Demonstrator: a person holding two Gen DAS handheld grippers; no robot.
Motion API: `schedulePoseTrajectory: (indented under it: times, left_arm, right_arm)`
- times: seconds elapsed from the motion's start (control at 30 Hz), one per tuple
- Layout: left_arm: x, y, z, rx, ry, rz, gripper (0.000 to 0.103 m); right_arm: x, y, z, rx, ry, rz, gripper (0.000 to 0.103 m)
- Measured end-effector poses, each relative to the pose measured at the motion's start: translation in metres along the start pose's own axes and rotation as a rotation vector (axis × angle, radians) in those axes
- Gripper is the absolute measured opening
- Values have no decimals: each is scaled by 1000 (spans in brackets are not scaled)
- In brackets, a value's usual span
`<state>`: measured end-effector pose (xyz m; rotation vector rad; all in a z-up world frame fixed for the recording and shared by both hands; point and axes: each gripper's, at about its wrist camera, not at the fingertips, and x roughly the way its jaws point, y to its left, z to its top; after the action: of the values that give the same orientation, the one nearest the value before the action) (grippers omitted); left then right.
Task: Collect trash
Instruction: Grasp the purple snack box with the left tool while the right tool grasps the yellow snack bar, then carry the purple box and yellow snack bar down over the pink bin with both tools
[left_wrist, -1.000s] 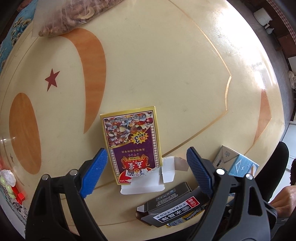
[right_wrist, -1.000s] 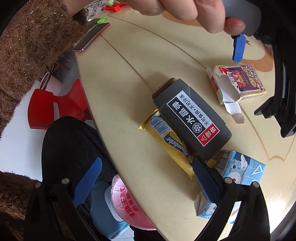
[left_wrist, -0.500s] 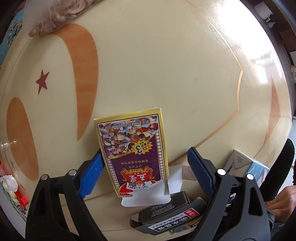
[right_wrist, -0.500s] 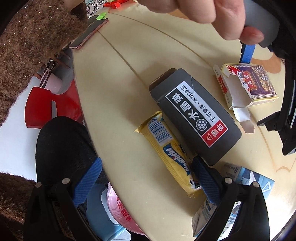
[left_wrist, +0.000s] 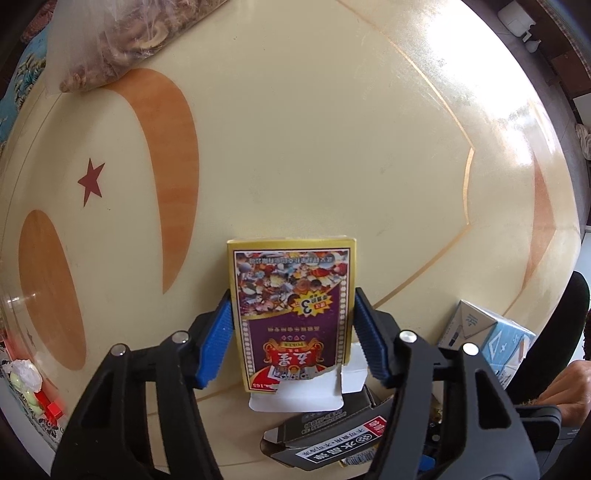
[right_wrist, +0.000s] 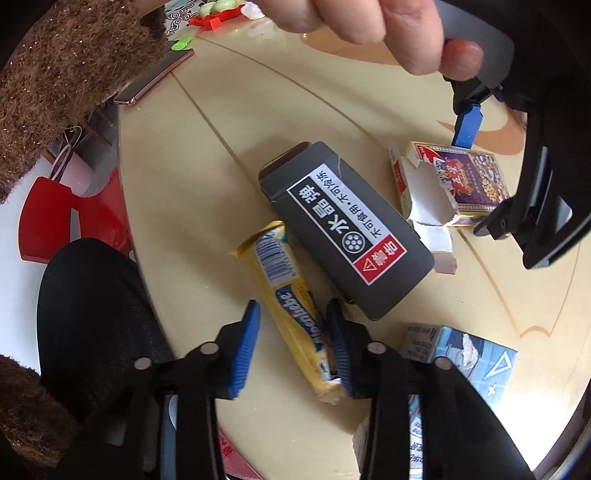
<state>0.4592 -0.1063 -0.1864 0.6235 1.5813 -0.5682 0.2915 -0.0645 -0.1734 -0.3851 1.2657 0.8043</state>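
Observation:
A yellow and purple playing-card box (left_wrist: 293, 314) with a torn white flap lies on the cream table (left_wrist: 314, 129). My left gripper (left_wrist: 293, 341) has closed around its sides, blue pads (left_wrist: 216, 347) against the box. The box also shows in the right wrist view (right_wrist: 465, 181). My right gripper (right_wrist: 291, 345) straddles a yellow snack wrapper (right_wrist: 291, 302); the right pad touches it, the left pad stands a little off. A dark grey carton (right_wrist: 343, 229) lies over the wrapper's far side.
A light blue carton (right_wrist: 461, 354) sits at the table's near right edge. A bag of dried food (left_wrist: 129, 48) lies far left. A phone (right_wrist: 155, 79) and small red and green items (right_wrist: 214, 14) lie at the far edge. A red stool (right_wrist: 55, 218) stands beside the table.
My left gripper moved forward over the card box and closed on its sides. My right gripper moved onto the yellow wrapper and narrowed around it.

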Motion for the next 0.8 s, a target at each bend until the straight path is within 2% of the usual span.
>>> schedulePoseTrajectory:
  times: [0.33,0.53,0.8]
  left_arm:
    - [-5,-18,-3,27,-14,66,60]
    - [-20,-15,-4,-9,-32,59,60]
    - [-29,-4,-19,-40,-48,58,60]
  right_arm:
    - [2,3,2,20,8,-2,27]
    - [-7,9,0,19,-12,-8,22]
    - [-28,5,-2,43,-49,-24,21]
